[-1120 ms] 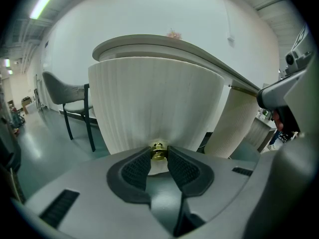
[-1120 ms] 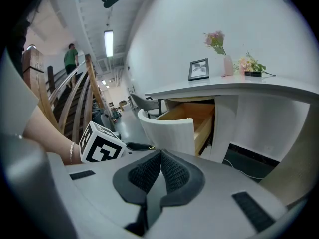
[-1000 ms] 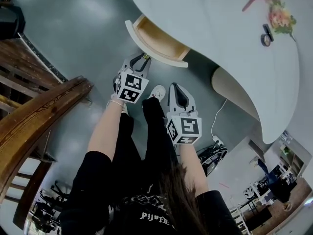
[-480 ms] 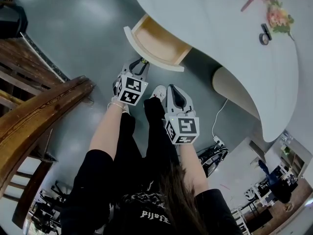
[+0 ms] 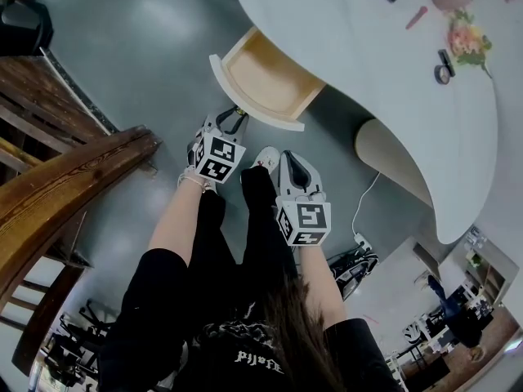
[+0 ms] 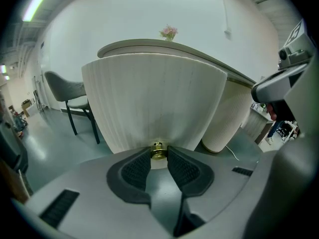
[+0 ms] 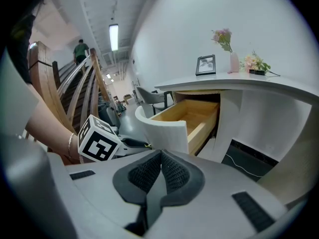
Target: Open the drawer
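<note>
1. The drawer point(image 5: 268, 78) stands open in the upper middle of the head view, slid out from under the white curved desk point(image 5: 384, 64), and its pale wooden inside is bare
2. The left gripper point(image 5: 232, 121) reaches up to the drawer's curved white front and sits just below it, near the middle of the head view
3. In the left gripper view the two dark ribbed pads point(image 6: 135, 169) pinch a small brass knob point(image 6: 158, 151) at the lower middle of the frame, one pad touching each side; the ribbed white drawer front fills the frame above it
4. The right gripper point(image 7: 161, 154) hangs apart from the drawer, below and to the right of the left one in the head view; its jaws are pressed together at the tips, with nothing between them
5. The right gripper view shows the open drawer from the side at the centre, with the left gripper at its front in the lower left
6. On the desk top, at the upper right of that view, stand a picture frame point(image 7: 205, 65) and a pink vase point(image 7: 234, 62) holding flowers point(image 7: 222, 36)
7. A wooden stair rail point(image 5: 73, 182) crosses the left of the head view, and a dark chair point(image 6: 67, 89) stands at the left of the left gripper view
</note>
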Available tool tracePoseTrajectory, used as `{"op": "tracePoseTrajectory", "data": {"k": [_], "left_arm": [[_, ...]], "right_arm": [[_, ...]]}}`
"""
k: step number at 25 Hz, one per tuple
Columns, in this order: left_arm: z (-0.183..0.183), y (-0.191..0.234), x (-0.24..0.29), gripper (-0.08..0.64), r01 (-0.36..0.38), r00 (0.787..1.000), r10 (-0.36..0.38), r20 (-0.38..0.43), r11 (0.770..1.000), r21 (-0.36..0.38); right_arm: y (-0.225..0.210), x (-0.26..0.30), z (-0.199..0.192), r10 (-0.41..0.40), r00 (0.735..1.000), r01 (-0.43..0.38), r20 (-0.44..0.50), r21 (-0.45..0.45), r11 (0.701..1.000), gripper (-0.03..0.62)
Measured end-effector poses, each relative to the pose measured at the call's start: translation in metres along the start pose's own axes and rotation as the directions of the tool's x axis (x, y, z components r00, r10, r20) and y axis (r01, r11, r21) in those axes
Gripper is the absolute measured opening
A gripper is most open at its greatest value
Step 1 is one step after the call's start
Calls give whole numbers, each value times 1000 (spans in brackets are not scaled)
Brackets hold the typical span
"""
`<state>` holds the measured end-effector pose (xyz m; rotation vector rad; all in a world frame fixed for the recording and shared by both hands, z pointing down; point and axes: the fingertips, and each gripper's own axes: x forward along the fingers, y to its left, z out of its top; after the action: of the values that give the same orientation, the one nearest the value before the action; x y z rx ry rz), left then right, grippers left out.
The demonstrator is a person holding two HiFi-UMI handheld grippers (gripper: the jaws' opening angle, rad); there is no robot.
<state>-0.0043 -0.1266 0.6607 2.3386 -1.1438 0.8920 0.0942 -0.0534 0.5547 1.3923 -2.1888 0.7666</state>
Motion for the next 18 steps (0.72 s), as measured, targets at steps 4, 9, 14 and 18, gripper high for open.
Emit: {"op": "tracePoseTrajectory", "data": {"k": [4, 9, 14, 18], "left_arm": [[-6, -2, -6, 115, -15, 1000, 15, -9, 1000, -12], [-18, -3, -16, 115, -16, 1000, 16, -23, 1000, -8], [-24, -5, -24, 115, -26, 999, 25, -40, 999, -30], [-28, -4, -28, 115, -24, 999, 23, -44, 999, -29]], "right_arm": [[-1, -2, -4, 1, 1000, -1, -18, -21, 1000, 26], [2, -3, -9, 4, 1000, -6, -31, -42, 999, 26], [7, -7, -10, 15, 999, -16, -36, -35, 999, 26], [12, -8, -13, 25, 999, -27, -47, -35, 999, 26]]}}
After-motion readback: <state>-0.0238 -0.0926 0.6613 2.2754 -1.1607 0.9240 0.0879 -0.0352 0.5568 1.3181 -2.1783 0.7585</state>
